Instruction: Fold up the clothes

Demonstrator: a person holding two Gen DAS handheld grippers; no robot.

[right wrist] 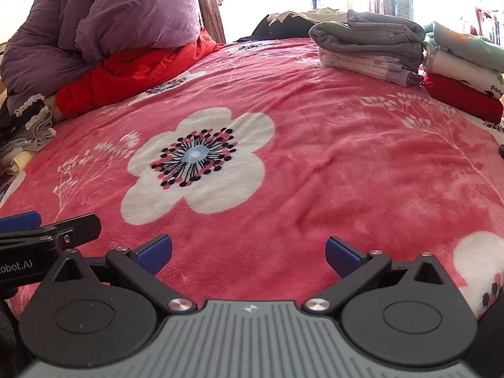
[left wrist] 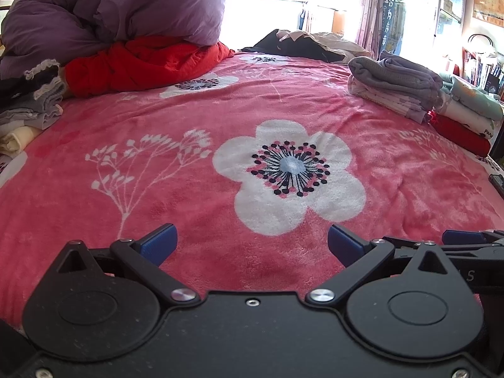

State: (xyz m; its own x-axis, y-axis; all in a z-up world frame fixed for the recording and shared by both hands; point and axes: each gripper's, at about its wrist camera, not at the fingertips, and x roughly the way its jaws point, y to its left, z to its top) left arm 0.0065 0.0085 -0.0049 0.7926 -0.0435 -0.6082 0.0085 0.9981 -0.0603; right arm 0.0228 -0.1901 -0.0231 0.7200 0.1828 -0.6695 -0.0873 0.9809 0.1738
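Left-wrist view: I had both grippers, left [left wrist: 252, 244] and right [right wrist: 249, 253], spread wide and empty over bare blanket [left wrist: 195, 195]. Folded stacks [right wrist: 371, 50] lay far right, nearer my right; rumpled heap [left wrist: 308, 42] dead ahead.

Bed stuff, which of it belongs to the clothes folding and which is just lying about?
Belongs to the job:
- unfolded clothes heap at the far edge
- grey-topped folded stack
- red-bottomed folded stack
- left gripper and right gripper, jaws open, empty

Just lying about:
- purple duvet
- red quilt
- pink floral blanket
- bookshelf
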